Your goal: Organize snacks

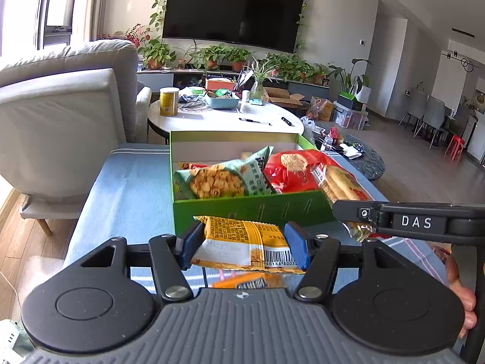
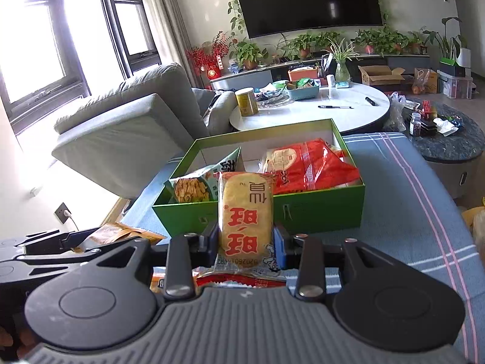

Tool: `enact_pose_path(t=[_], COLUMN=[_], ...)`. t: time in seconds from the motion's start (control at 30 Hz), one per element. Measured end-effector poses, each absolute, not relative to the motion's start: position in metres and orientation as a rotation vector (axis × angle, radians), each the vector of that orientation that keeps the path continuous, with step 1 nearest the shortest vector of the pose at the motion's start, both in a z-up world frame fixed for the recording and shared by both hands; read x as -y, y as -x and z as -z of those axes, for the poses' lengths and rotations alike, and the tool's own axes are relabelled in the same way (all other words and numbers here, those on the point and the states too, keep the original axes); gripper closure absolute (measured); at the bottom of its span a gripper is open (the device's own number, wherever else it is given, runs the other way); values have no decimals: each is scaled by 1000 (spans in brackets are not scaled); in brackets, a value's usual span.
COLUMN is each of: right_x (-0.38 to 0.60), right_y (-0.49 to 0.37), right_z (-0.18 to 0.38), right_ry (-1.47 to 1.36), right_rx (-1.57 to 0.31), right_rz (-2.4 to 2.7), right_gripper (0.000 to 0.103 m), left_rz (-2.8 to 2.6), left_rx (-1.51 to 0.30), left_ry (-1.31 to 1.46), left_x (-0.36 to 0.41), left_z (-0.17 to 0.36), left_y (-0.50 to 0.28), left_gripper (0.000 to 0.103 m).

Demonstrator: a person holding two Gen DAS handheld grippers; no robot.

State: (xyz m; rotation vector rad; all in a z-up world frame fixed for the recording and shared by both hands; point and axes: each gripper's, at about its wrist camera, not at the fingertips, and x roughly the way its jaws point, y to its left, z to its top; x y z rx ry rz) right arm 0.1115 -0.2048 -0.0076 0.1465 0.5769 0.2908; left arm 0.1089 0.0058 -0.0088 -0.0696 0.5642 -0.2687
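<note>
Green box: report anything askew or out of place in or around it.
In the green box, the teal snack bag leans tilted on its edge and the red bag bulges above the rim. An orange packet lies loose on the blue cloth beneath the tools. Nothing looks spilled or torn.

Location: living room of a private home.
Identifying features: large wall-mounted television (image 1: 233,9) with trailing vines; low media console (image 2: 242,77) lined with potted plants (image 1: 156,53); grey upholstered sofa (image 2: 130,124) beside tall windows (image 2: 51,27); round white coffee table (image 1: 230,115) carrying household clutter; dining chairs (image 1: 430,118) at the far right; wood-plank flooring (image 1: 18,224).
</note>
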Motion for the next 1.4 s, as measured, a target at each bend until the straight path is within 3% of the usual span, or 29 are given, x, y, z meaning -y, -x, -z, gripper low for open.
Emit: enact_pose_path(t=[0.7, 1.4], right_x=[201, 194], right_y=[-195, -272], right_z=[-16, 14], right_ry=[-162, -251], right_rx=[-523, -630], right_rz=[-316, -307], right_gripper=[19, 19], left_rz=[251, 250], left_rx=[-501, -605], left_ry=[51, 105], left_x=[7, 0], left_z=[-11, 40], left_y=[-214, -313], left_gripper=[47, 47])
